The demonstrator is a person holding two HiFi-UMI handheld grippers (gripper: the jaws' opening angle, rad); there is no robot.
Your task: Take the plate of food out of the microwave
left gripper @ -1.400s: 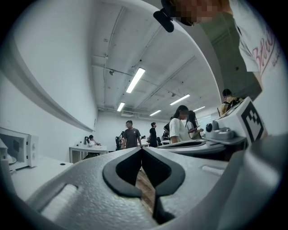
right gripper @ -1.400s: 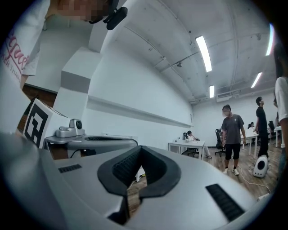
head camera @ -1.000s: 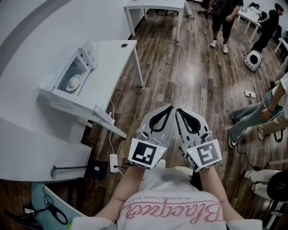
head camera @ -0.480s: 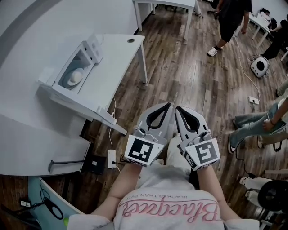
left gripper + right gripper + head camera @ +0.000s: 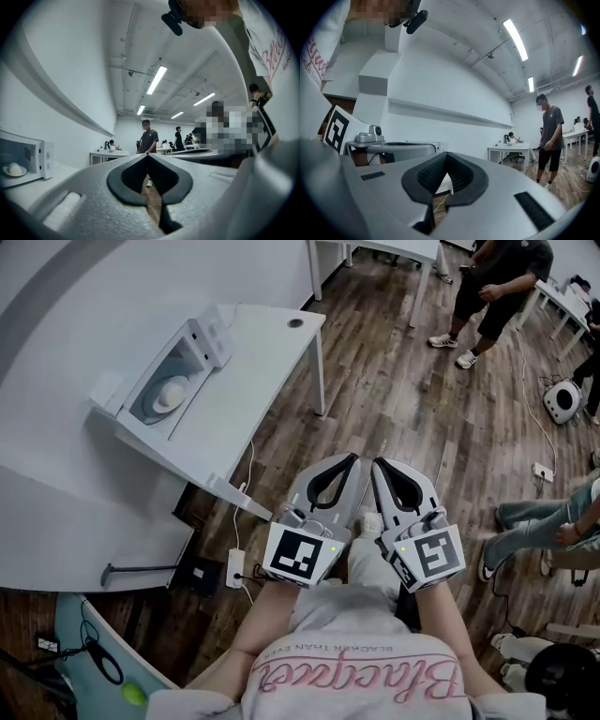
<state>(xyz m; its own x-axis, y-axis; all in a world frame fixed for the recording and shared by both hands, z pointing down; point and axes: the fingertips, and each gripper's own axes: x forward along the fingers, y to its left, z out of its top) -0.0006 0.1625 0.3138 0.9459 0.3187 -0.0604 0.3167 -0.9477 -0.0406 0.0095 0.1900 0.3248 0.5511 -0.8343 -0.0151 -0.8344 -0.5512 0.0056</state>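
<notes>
A white microwave (image 5: 178, 371) stands on a white table (image 5: 253, 381) at the upper left of the head view. A pale plate of food (image 5: 172, 395) shows inside it. The left gripper view has the microwave (image 5: 28, 159) at its left edge with the plate of food (image 5: 14, 170) in the cavity. My left gripper (image 5: 350, 460) and right gripper (image 5: 379, 465) hover side by side over the wooden floor, well to the right of the table and in front of the person's body. Both are shut with nothing between the jaws (image 5: 148, 156) (image 5: 446, 153).
The table's leg (image 5: 320, 371) and front corner (image 5: 253, 507) lie between me and the microwave. A power strip (image 5: 234, 573) with cables lies on the floor underneath. People stand at the upper right (image 5: 497, 282), one sits at the right (image 5: 548, 521). Another white table (image 5: 394, 249) is at the back.
The table and microwave have slid right and a little down in the head view, closer to the grippers. Both grippers stay shut, side by side.
</notes>
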